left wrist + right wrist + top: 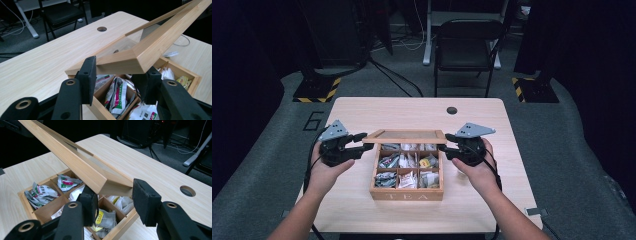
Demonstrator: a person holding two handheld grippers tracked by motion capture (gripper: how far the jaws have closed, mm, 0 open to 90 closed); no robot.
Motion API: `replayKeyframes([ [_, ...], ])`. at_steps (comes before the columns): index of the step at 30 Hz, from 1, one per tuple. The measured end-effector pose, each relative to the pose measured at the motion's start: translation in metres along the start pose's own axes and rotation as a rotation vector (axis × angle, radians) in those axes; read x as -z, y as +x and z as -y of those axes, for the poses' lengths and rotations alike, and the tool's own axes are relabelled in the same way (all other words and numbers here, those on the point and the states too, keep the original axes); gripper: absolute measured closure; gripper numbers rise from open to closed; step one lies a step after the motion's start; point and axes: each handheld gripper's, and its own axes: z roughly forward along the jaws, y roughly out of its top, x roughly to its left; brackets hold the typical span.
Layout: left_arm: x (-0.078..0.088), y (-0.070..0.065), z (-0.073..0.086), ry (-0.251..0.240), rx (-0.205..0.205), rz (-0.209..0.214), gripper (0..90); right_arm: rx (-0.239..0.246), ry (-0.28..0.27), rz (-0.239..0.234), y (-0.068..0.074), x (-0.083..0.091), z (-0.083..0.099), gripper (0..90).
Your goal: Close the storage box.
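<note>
Bamboo-coloured wood makes up the tea box (407, 194), which sits at the middle of the table (362, 107) with "TEA" on its near wall and its compartments full of tea sachets (428, 162). Its hinged lid (405, 135), a wooden frame around a clear pane, stands partly raised over the far half of the box, toward twelve o'clock. The left gripper (363, 145) is at nine o'clock of the box and the right gripper (445, 146) at three o'clock, each at a front corner of the lid. In the left gripper view the lid corner (140, 61) lies between the black jaws, one pad against its side and the other tucked beneath, so this claw looks clenched on the lid. In the right gripper view the other corner (102, 182) rests on the left-hand pad while the right-hand pad (146, 202) stands clear of the wood, so that claw supports the lid without really pinching it. By my judgement the lid is about midway through its swing; whether it is bound up or down I cannot tell, and the rest of the travel remains.
</note>
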Motion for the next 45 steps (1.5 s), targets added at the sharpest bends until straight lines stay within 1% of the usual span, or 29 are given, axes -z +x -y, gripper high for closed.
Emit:
replayKeyframes([
  [1,0.000,-0.001,0.001,-0.004,0.002,-0.005,55.3,-0.011,0.007,0.001,0.001,0.001,0.001,55.5],
  [3,0.000,-0.002,0.003,-0.007,0.002,-0.004,55.2,-0.006,0.001,-0.002,0.002,0.001,0.003,55.5],
  [4,0.000,-0.002,0.004,-0.008,0.003,-0.006,55.2,-0.012,0.000,0.002,0.002,0.001,0.003,55.5],
  [5,0.000,-0.002,0.005,-0.005,0.002,-0.004,55.2,-0.006,0.000,0.000,0.002,0.001,0.004,55.5],
  [6,0.000,-0.003,0.006,-0.008,0.002,-0.006,55.2,-0.011,0.006,-0.002,0.003,0.002,0.005,55.5],
  [8,0.001,-0.004,0.008,-0.006,0.002,-0.007,55.2,-0.001,0.001,-0.001,0.004,0.001,0.007,55.4],
  [14,0.001,-0.009,0.014,-0.001,-0.006,-0.014,55.1,-0.003,-0.006,0.005,0.008,0.002,0.014,55.3],
  [15,0.001,-0.009,0.016,-0.008,-0.002,-0.016,55.0,-0.009,-0.001,0.004,0.009,0.003,0.015,55.2],
  [16,0.002,-0.010,0.017,0.002,-0.003,-0.010,54.8,0.000,-0.006,0.000,0.009,0.002,0.016,55.1],
  [18,0.002,-0.011,0.021,-0.002,-0.001,-0.015,54.5,-0.010,0.000,0.001,0.011,0.003,0.019,55.1],
  [19,0.002,-0.012,0.022,0.000,-0.001,-0.013,54.4,-0.002,-0.008,0.001,0.011,0.002,0.021,55.0],
  [20,0.001,-0.013,0.023,-0.004,-0.003,-0.018,54.4,-0.010,-0.005,0.005,0.012,0.003,0.023,54.9],
  [22,0.002,-0.015,0.027,-0.004,-0.004,-0.024,54.4,-0.007,-0.008,0.004,0.013,0.003,0.026,54.7],
  [24,0.002,-0.017,0.031,-0.002,0.002,-0.020,54.2,-0.018,-0.005,0.008,0.016,0.003,0.029,54.5],
  [26,0.002,-0.018,0.034,0.000,0.007,-0.016,53.8,0.000,-0.005,0.009,0.017,0.003,0.033,54.4],
  [27,0.002,-0.019,0.037,-0.001,0.010,-0.017,53.7,-0.004,-0.001,0.015,0.019,0.003,0.034,54.4],
  [28,0.002,-0.019,0.039,-0.004,0.018,-0.016,53.6,0.012,-0.001,0.015,0.019,0.003,0.036,54.4],
  [29,0.002,-0.020,0.041,-0.006,0.023,-0.011,53.6,0.011,0.000,0.017,0.021,0.003,0.038,54.4],
  [32,0.002,-0.022,0.047,-0.006,0.033,-0.005,53.8,0.005,-0.001,0.024,0.024,0.002,0.043,54.1],
  [34,0.002,-0.023,0.050,0.003,0.037,-0.003,53.8,-0.017,-0.003,0.018,0.025,0.002,0.048,54.1],
  [36,0.003,-0.025,0.053,0.013,0.039,-0.001,53.7,-0.027,-0.004,0.015,0.027,0.001,0.052,54.0],
  [38,0.003,-0.027,0.055,0.012,0.051,0.010,52.2,-0.018,0.002,0.010,0.027,0.001,0.055,54.0],
  [39,0.004,-0.028,0.056,0.014,0.051,0.013,52.2,-0.023,0.006,0.011,0.028,0.001,0.056,54.1],
  [40,0.005,-0.029,0.057,0.006,0.055,0.013,52.2,-0.019,0.008,0.010,0.028,0.001,0.057,54.1],
  [41,0.007,-0.030,0.058,0.009,0.057,0.019,52.2,-0.027,0.011,0.013,0.029,0.001,0.058,54.2],
  [42,0.008,-0.031,0.058,0.002,0.065,0.019,52.3,-0.029,0.007,0.011,0.029,0.001,0.058,54.2],
  [44,0.009,-0.032,0.059,0.012,0.056,0.022,52.3,-0.032,0.008,0.012,0.030,0.001,0.060,54.2],
  [45,0.009,-0.033,0.060,0.009,0.058,0.019,52.3,-0.032,0.007,0.011,0.030,0.000,0.061,54.2],
])
